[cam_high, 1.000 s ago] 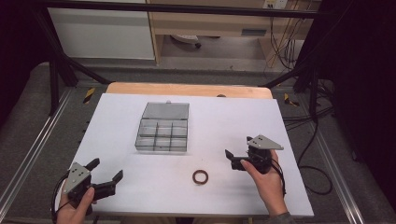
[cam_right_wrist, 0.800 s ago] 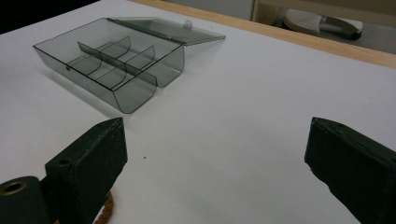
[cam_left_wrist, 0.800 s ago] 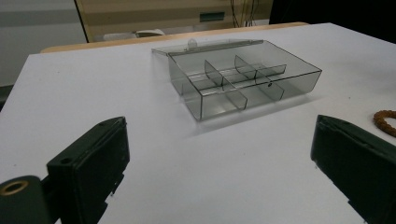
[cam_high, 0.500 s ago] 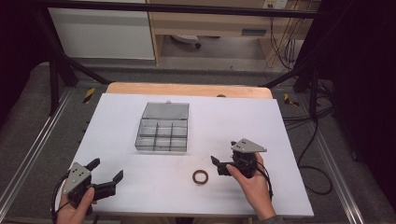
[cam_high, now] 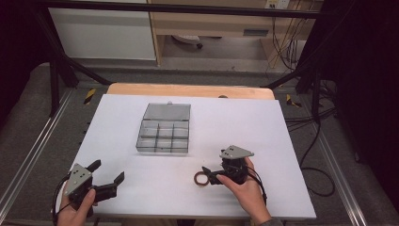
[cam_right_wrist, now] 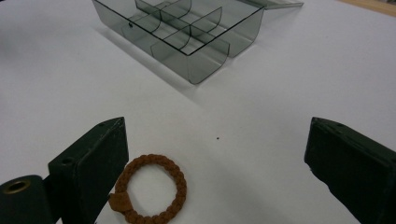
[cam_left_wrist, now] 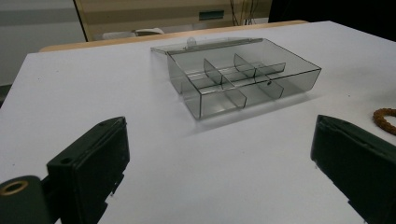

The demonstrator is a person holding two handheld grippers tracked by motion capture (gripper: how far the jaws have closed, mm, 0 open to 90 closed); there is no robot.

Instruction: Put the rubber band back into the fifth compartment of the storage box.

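Observation:
A brown braided ring (cam_high: pixel 202 178) lies flat on the white table (cam_high: pixel 244 122), front of centre. My right gripper (cam_high: pixel 210 175) is open just right of it, its jaws pointing left. In the right gripper view the ring (cam_right_wrist: pixel 152 189) lies beside the left jaw, inside the open right gripper (cam_right_wrist: pixel 217 128). A clear grey compartment box (cam_high: pixel 163 129) with its lid laid back sits mid-table, its cells empty. My left gripper (cam_high: pixel 107 172) is open at the front left, holding nothing. The left gripper view looks through the open left gripper (cam_left_wrist: pixel 219 123) at the box (cam_left_wrist: pixel 233 79) and the ring (cam_left_wrist: pixel 385 119).
The box (cam_right_wrist: pixel 182 28) stands beyond the ring in the right gripper view. A wooden strip (cam_high: pixel 188 90) edges the table's far side. Metal rails (cam_high: pixel 28 155) and cables (cam_high: pixel 310 141) run along the floor on both sides.
My right gripper has moved left and nearer across the table, and its jaws now reach the ring. The left gripper, box and ring have stayed put.

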